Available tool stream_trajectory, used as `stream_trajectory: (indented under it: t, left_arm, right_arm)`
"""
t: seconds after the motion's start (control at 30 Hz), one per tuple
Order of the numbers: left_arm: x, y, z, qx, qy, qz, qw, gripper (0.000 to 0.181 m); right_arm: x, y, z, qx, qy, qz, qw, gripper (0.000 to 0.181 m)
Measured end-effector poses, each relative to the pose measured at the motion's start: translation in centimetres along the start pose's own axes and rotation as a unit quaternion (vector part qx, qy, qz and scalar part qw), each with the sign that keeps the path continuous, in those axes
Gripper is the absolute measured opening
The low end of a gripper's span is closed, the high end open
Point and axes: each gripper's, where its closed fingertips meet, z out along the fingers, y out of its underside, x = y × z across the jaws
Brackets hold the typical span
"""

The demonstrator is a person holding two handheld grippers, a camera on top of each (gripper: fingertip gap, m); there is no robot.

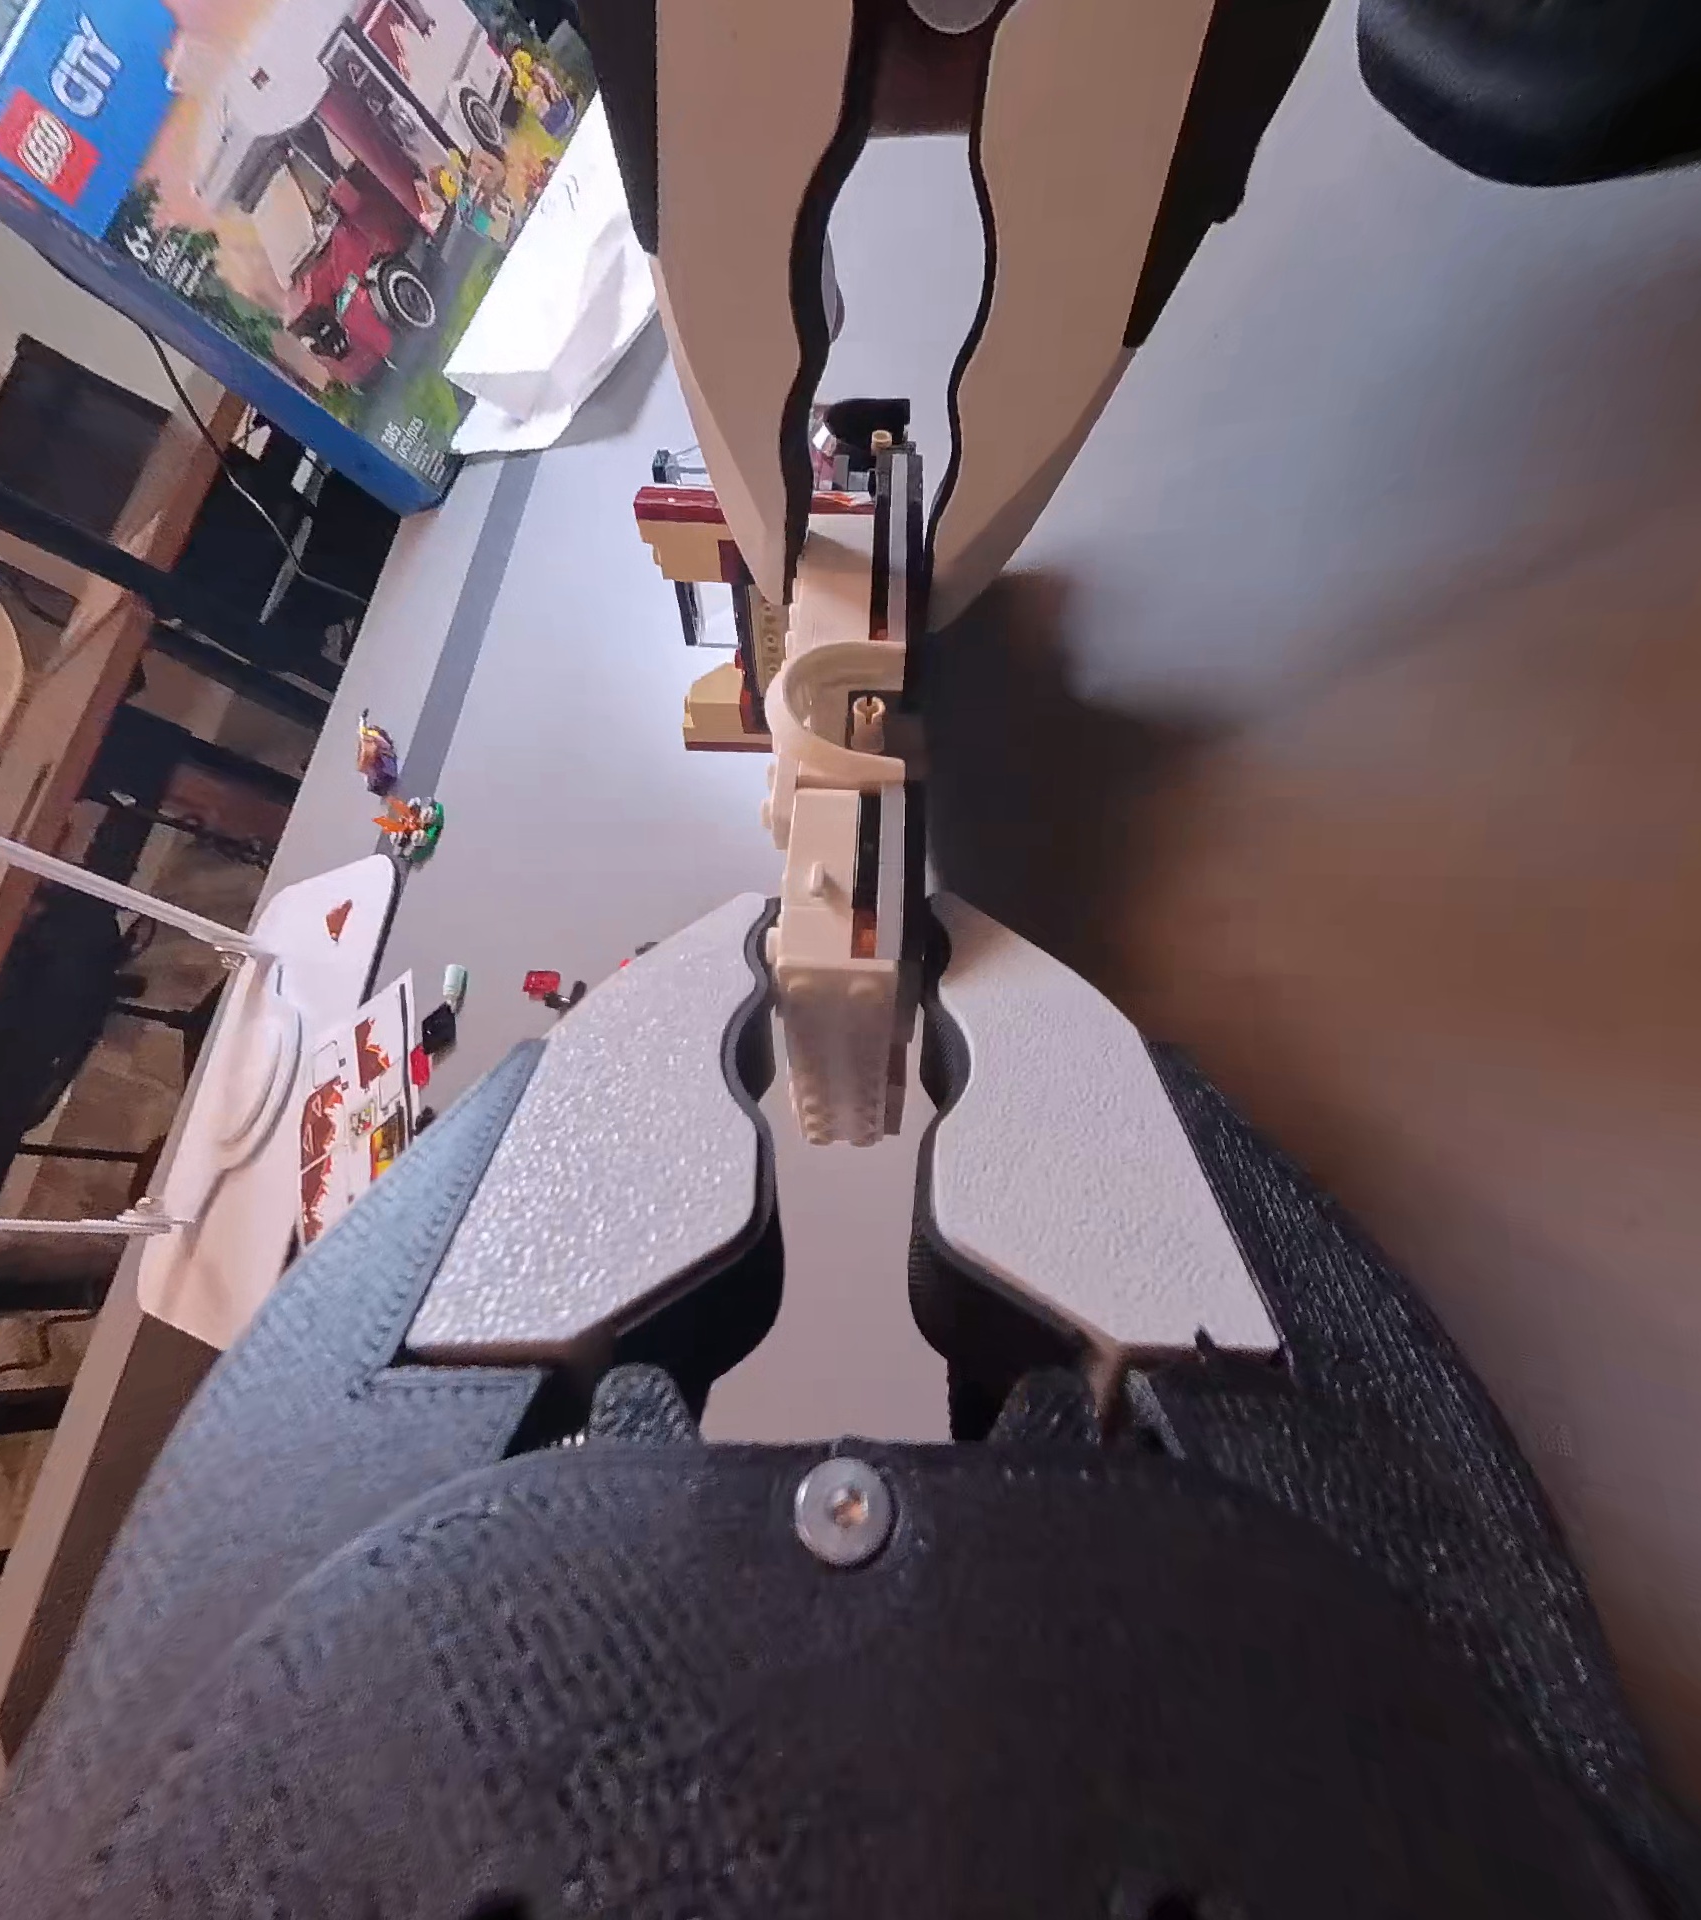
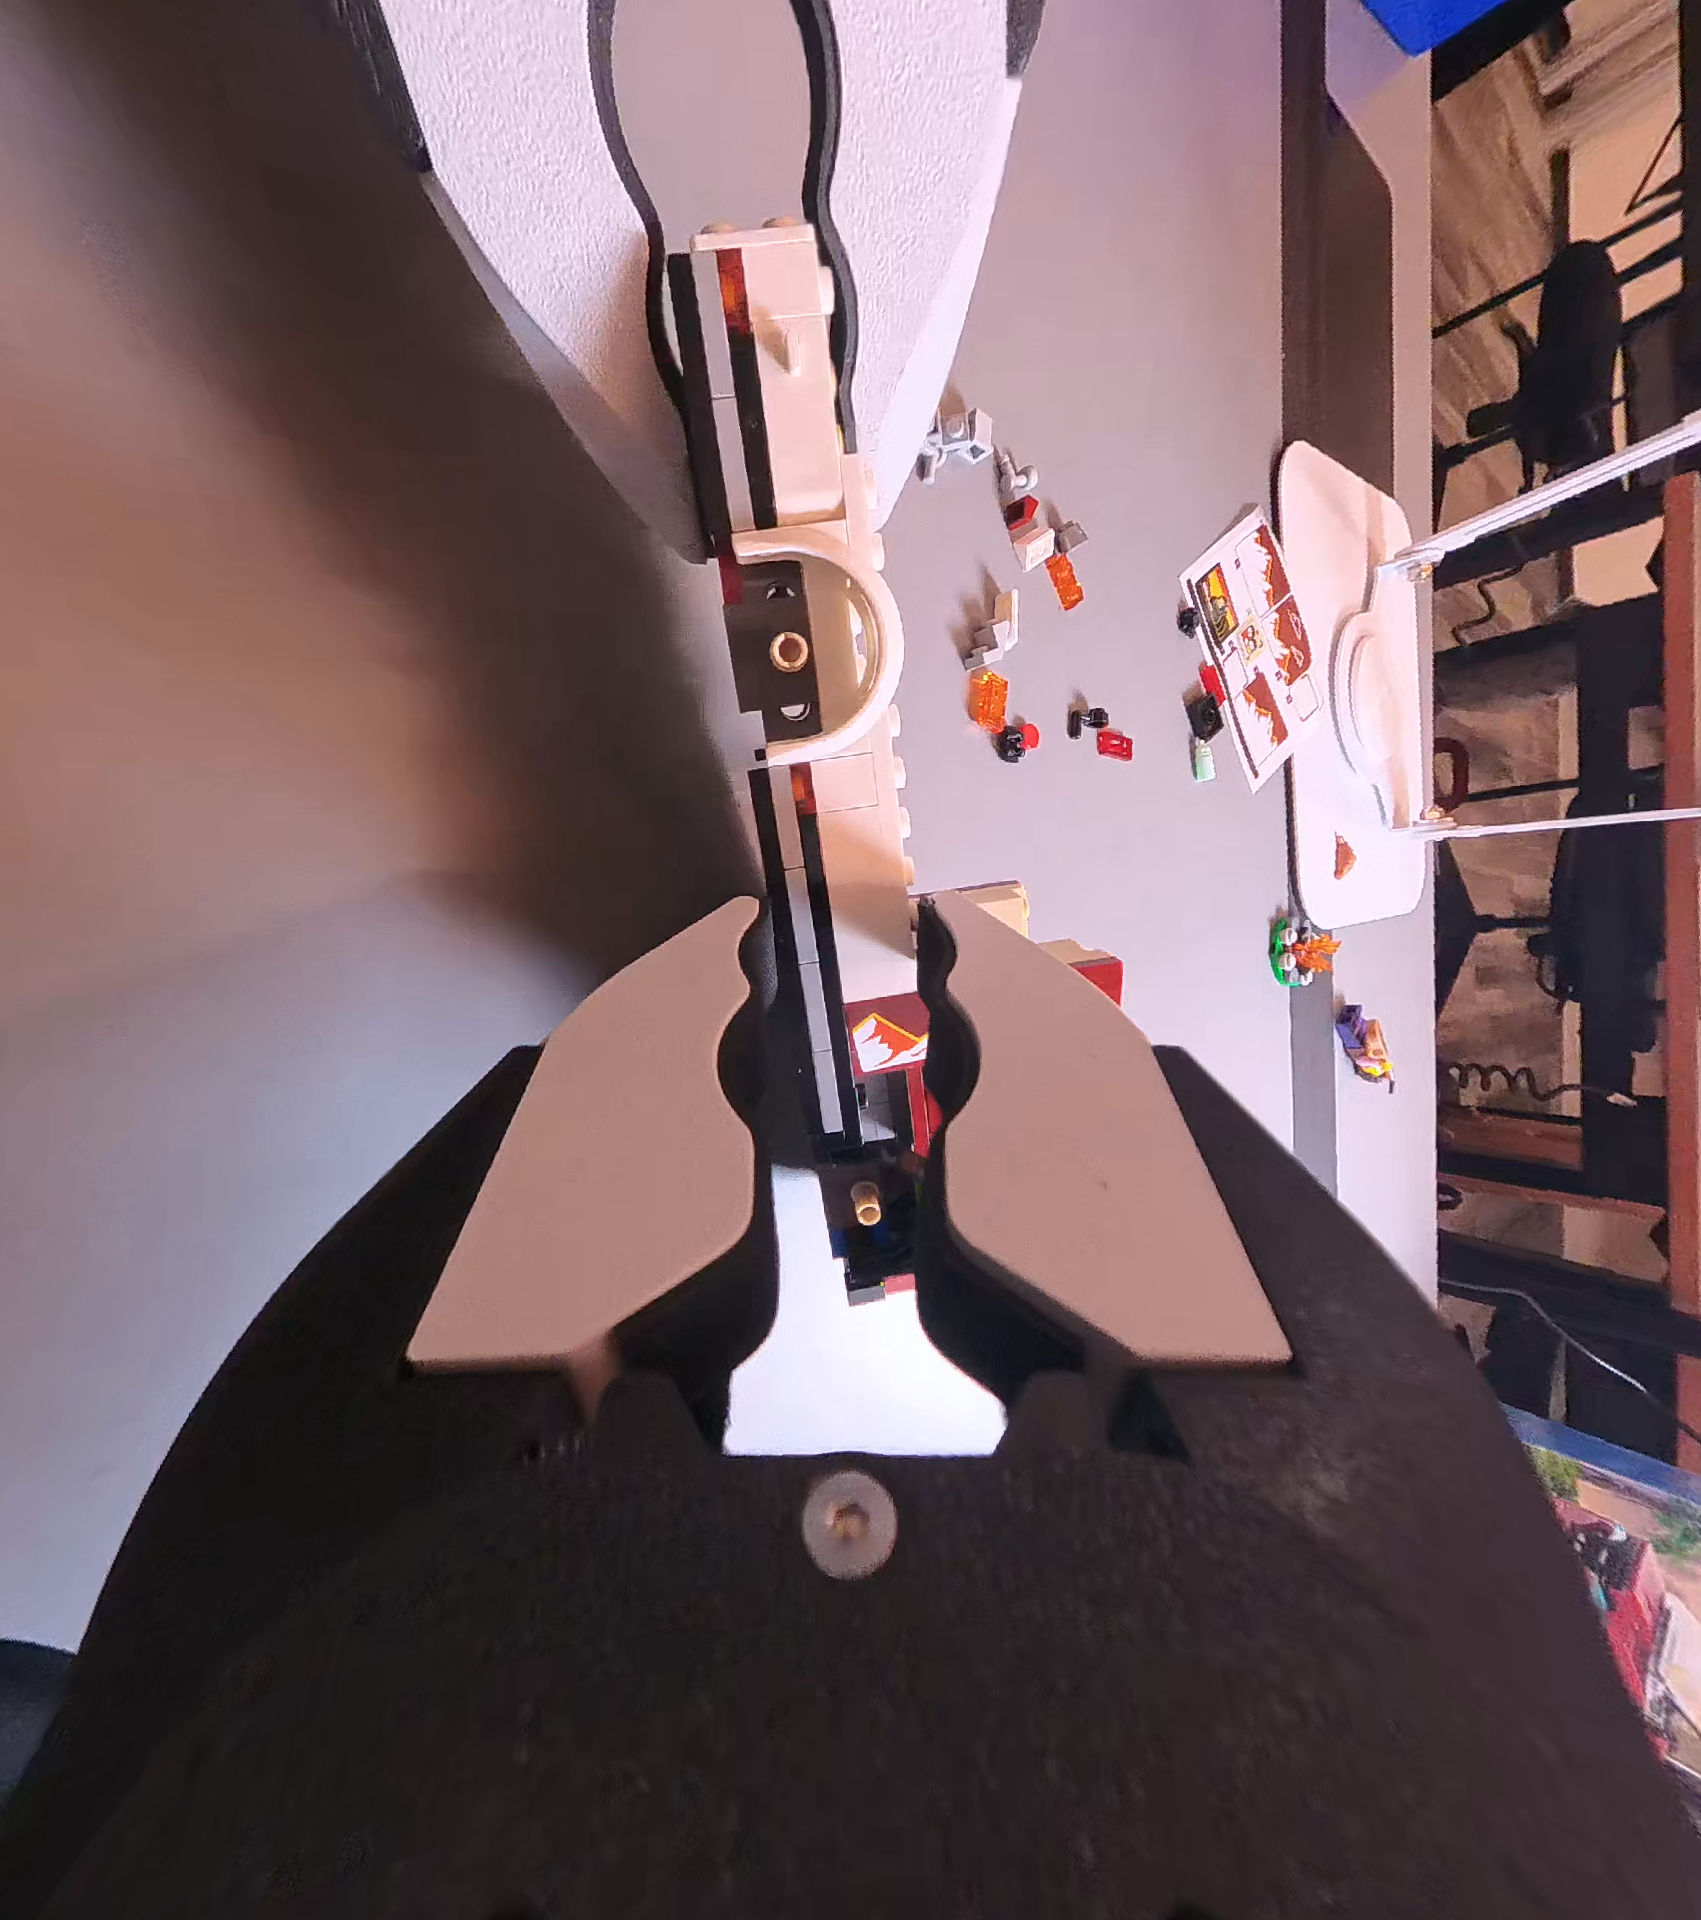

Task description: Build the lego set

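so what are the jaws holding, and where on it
Both grip the same lego vehicle body: left gripper on one end, right gripper on the opposite end.

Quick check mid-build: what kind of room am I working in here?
Probably an office or lab workspace, not a home: a plain grey table, wooden and black metal shelving behind it, and cables trailing off the table edge.

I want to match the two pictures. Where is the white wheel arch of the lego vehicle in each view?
Left wrist view: the white wheel arch is just above centre, between the two grippers, on the lego vehicle.
Right wrist view: the white wheel arch is above centre, opening to the left.
Shared landmark: the sticker sheet on the table.
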Motion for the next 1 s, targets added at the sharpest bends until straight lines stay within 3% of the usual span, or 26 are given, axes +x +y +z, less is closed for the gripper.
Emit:
stream_trajectory:
  t: [0.13, 0.7, 1.0]
  left_arm:
    - [0.0, -0.1, -0.1, -0.004, 0.004, 0.029, 1.0, 0.024]
    - [0.2, -0.1, -0.2, -0.024, 0.034, -0.002, 0.999, 0.025]
    - [0.3, -0.6, -0.4, -0.011, 0.043, -0.016, 0.999, 0.024]
  right_arm:
    - [0.0, -0.2, 0.0, -0.003, 0.021, -0.034, 0.999, 0.031]
    - [-0.1, -0.2, 0.1, -0.027, 0.028, -0.026, 0.999, 0.027]
    - [-0.3, -2.6, -0.3, -0.019, 0.025, -0.073, 0.997, 0.026]
